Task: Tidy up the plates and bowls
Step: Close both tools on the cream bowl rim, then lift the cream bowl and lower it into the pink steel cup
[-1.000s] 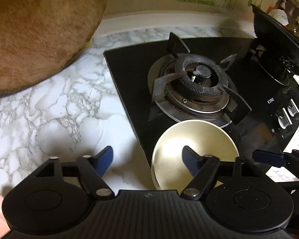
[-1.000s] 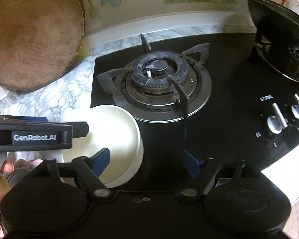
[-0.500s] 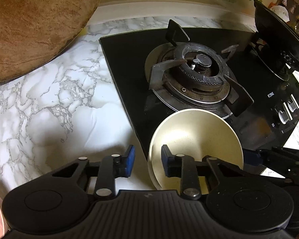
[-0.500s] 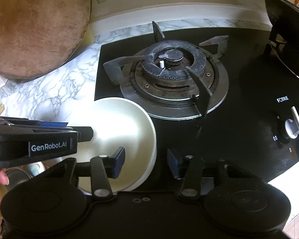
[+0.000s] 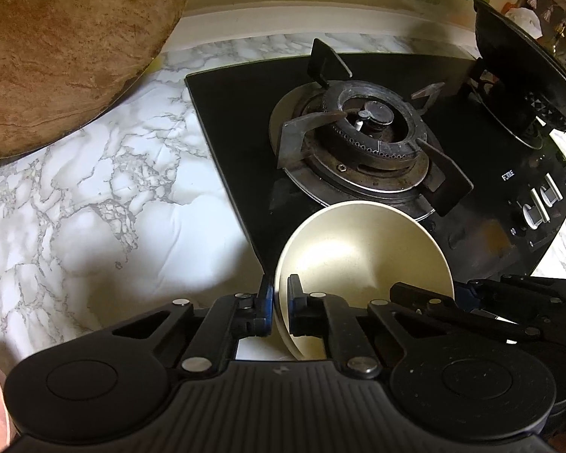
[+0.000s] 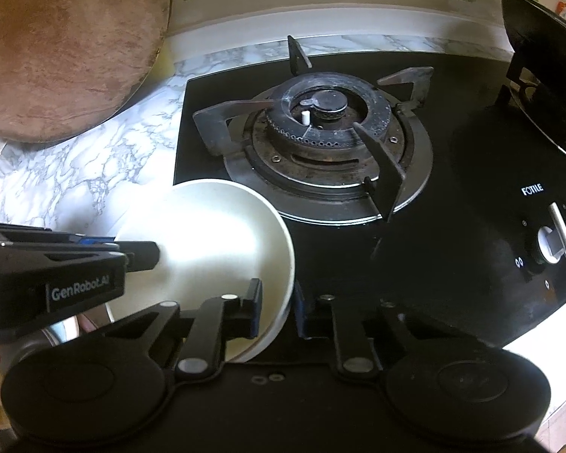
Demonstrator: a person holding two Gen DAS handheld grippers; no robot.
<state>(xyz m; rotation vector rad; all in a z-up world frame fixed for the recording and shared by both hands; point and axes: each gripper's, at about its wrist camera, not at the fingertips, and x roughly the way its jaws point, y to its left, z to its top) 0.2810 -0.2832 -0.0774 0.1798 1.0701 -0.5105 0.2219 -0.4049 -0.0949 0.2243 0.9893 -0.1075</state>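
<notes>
Marble desk (image 5: pixel 94 204): white with grey veining, carrying everything listed below.

Gas hob (image 6: pixel 452 264): black glass, set into the desk; 1 burner (image 6: pixel 324 139) with its pan supports bare, 2 control knobs (image 6: pixel 554 238) at the right, and a dark pan (image 5: pixel 524 68) over the far-right burner, only partly in frame.

Round brown board (image 5: pixel 56 45): leaning at the back left, well apart from the hob.

Bowl (image 5: pixel 362 264): 1 cream bowl, empty, at the hob's near-left corner where the glass meets the marble (it reads as tilted, though whether its base is clear of the surface cannot be told). This is the only piece of tableware in view.

Left gripper (image 5: pixel 280 305): its fingers have just been closing and now pinch the bowl's left rim, 1 finger outside the wall and 1 inside.

Right gripper (image 6: pixel 277 309): its fingers have likewise just been closing and now clamp the bowl's right rim, 1 pad inside and 1 outside.

Progress, as a judgement: early. The 2-handed grip on the bowl looks secured; carrying it to wherever bowls are kept is not yet done. No stack, rack or plates show in either view, so how much remains cannot be told.
</notes>
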